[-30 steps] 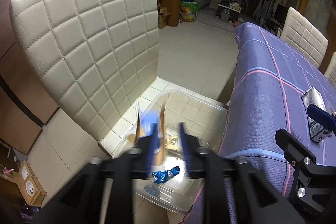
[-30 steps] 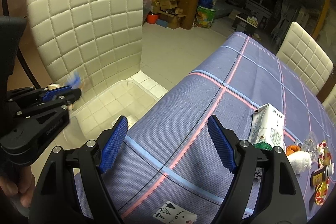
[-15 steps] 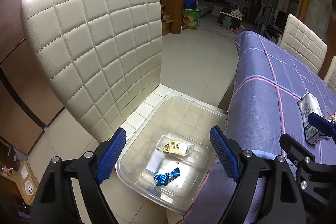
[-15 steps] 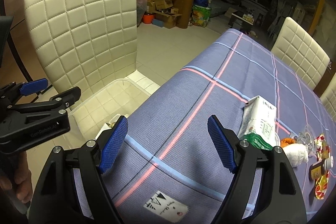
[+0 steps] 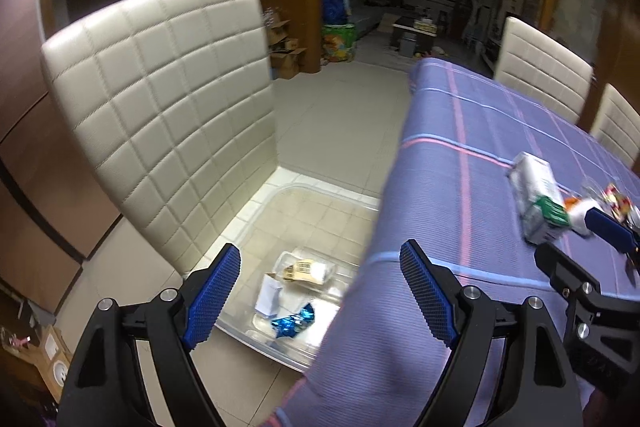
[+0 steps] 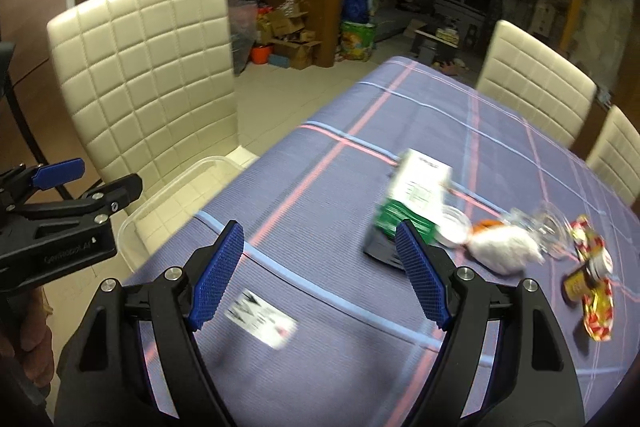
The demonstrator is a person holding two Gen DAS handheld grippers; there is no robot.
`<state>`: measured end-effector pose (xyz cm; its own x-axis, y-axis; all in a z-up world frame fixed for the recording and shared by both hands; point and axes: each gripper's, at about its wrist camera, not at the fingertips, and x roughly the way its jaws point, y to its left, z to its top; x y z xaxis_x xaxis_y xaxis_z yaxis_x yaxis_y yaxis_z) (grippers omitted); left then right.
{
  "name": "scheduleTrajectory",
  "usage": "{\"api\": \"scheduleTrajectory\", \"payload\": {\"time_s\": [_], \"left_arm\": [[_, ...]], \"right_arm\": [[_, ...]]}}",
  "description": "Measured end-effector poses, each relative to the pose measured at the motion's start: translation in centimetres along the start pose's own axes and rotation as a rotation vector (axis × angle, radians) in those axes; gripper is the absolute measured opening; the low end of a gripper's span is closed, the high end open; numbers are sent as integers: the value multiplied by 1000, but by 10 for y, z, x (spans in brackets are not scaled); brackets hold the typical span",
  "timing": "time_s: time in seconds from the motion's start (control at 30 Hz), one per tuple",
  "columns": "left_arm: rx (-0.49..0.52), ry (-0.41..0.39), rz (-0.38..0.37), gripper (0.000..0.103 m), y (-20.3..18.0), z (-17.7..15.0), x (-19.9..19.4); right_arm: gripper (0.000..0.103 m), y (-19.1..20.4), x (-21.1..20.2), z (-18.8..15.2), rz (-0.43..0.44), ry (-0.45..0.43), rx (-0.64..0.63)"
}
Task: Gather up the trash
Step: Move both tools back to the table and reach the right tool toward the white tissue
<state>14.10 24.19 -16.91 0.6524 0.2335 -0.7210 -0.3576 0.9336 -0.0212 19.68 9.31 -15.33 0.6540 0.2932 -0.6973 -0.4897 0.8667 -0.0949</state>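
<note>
likely a home dining room: quilted chairs (image 6: 148,79) around a clothed table (image 6: 400,155), cluttered living area behind.

I count three cream quilted chairs (image 6: 148,75) around one table under a purple checked cloth (image 6: 360,155). One clear plastic bin (image 5: 316,203) sits on the floor, holding four pieces of trash, among them one blue foil wrapper (image 5: 294,319). On the cloth: one green-and-white carton (image 6: 416,195), one white wad (image 6: 506,251), one paper slip (image 6: 260,319).
</note>
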Motion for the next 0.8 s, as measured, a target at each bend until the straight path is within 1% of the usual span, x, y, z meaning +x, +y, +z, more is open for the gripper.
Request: {"api": "scheduleTrajectory", "payload": {"time_s": [0.1, 0.23, 0.3, 0.37, 0.53, 0.7, 0.8], "left_arm": [[31, -4, -36, 80, -25, -2, -9], [80, 2, -90, 80, -60, -5, -16], [108, 6, -107, 80, -77, -7, -17], [139, 13, -124, 80, -99, -9, -17], [183, 48, -173, 80, -139, -10, -9], [215, 78, -187, 80, -171, -9, 4], [226, 86, -185, 80, -183, -6, 10]], "right_arm": [[78, -25, -12, -10, -25, -5, 45], [77, -69, -29, -28, -70, -9, 122], [75, -88, -35, -36, -93, -9, 156], [70, -114, -40, -47, -115, 1, 206], [68, -165, -45, -68, -139, 24, 307], [68, -206, -45, -80, -173, 29, 370], [68, -219, -43, -83, -172, 30, 384]]}}
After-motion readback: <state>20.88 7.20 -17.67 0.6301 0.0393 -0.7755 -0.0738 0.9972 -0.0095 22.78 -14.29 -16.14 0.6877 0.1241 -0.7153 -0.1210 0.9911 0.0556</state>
